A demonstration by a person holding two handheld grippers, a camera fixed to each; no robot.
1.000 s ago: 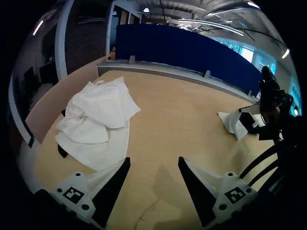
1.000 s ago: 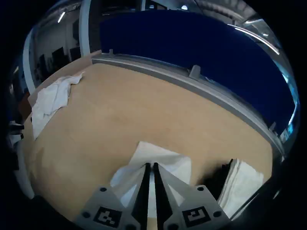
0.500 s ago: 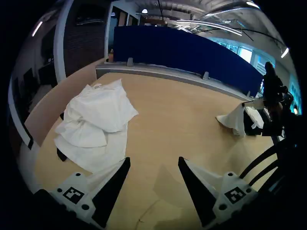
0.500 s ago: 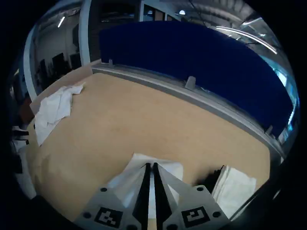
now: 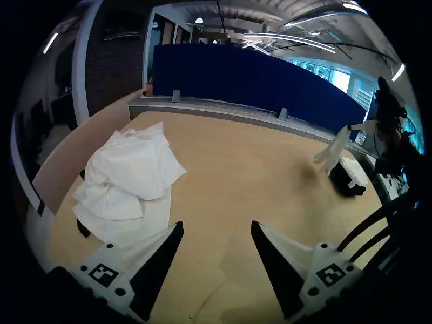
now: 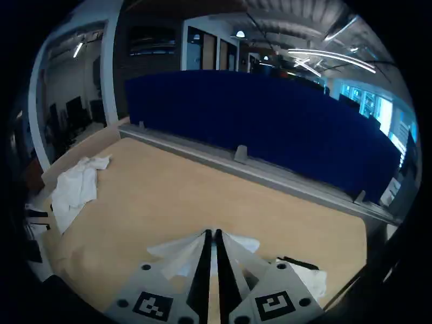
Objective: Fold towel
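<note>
A white towel (image 6: 178, 251) is held pinched between the nearly closed fingers of the right gripper (image 6: 213, 233), at the bottom middle of the right gripper view, with cloth spilling out on both sides of the fingers. In the left gripper view the same towel is seen at the right edge of the frame, hanging free above the light wooden table (image 5: 243, 162), with its shadow below it on the wood. The left gripper (image 5: 216, 224) is spread wide and holds nothing. It is carried low over the near part of the table, and the hem of a heap of white cloths (image 5: 129, 178) at the left of the frame lies just beside its left finger. A black thing (image 5: 343, 181) with pale folded cloth on it stands at the right of that view, below the hanging towel; what it is cannot be told. The step in hand is judged to be the fetching of one towel for folding — it has been taken up but not yet spread, and no fold is made. For the next move the towel would need to be brought over the bare middle of the table and laid flat, and a second corner would likely have to be taken by the open left gripper — otherwise the cloth may be set down bunched.
</note>
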